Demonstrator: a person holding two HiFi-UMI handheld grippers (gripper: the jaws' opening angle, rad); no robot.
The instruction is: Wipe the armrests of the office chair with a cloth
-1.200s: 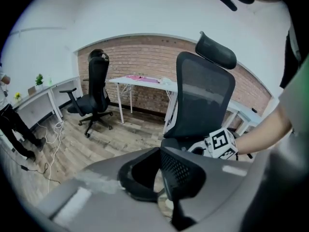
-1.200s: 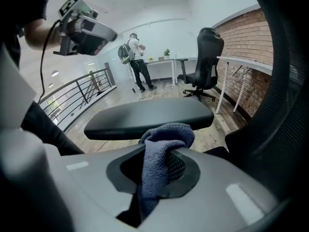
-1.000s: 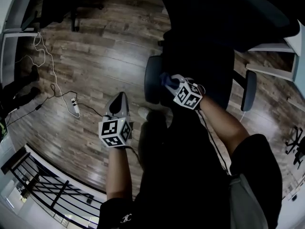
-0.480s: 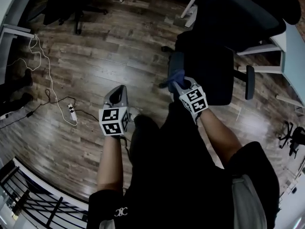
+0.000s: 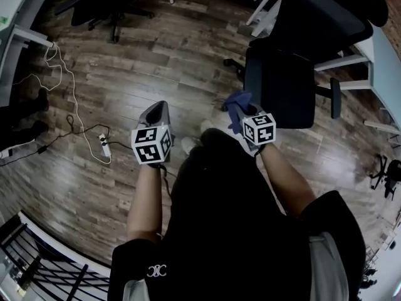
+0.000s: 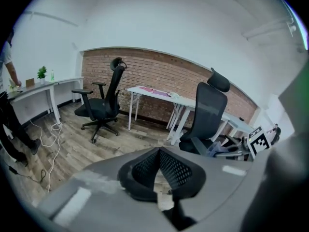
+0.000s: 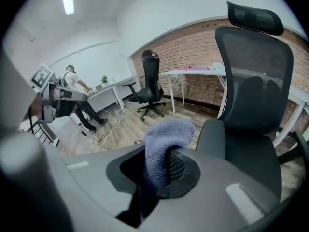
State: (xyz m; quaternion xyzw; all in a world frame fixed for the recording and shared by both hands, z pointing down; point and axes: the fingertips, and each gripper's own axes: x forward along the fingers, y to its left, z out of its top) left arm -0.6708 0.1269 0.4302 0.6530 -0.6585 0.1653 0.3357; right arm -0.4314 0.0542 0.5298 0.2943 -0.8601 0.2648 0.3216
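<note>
The black office chair (image 5: 282, 74) stands ahead on my right, its left armrest (image 5: 252, 80) nearest me and its right armrest (image 5: 335, 98) on the far side. My right gripper (image 5: 243, 113) is shut on a blue cloth (image 5: 237, 101), which hangs just off the near end of the left armrest. In the right gripper view the cloth (image 7: 161, 144) sticks up between the jaws, with the armrest (image 7: 212, 137) close behind it and the backrest (image 7: 253, 81) above. My left gripper (image 5: 154, 119) is over the floor, shut and holding nothing; its pads (image 6: 179, 170) meet at the tips.
A second black office chair (image 5: 100, 5) stands at the far left, and a white cable with a power strip (image 5: 103, 146) lies on the wood floor. White desks (image 5: 383, 61) border the right and back. A person (image 7: 72, 83) stands by the left desk. A railing (image 5: 25, 256) lies behind.
My right gripper slid with the cloth along the left armrest toward me and came off its near end. The left gripper stayed over the floor.
</note>
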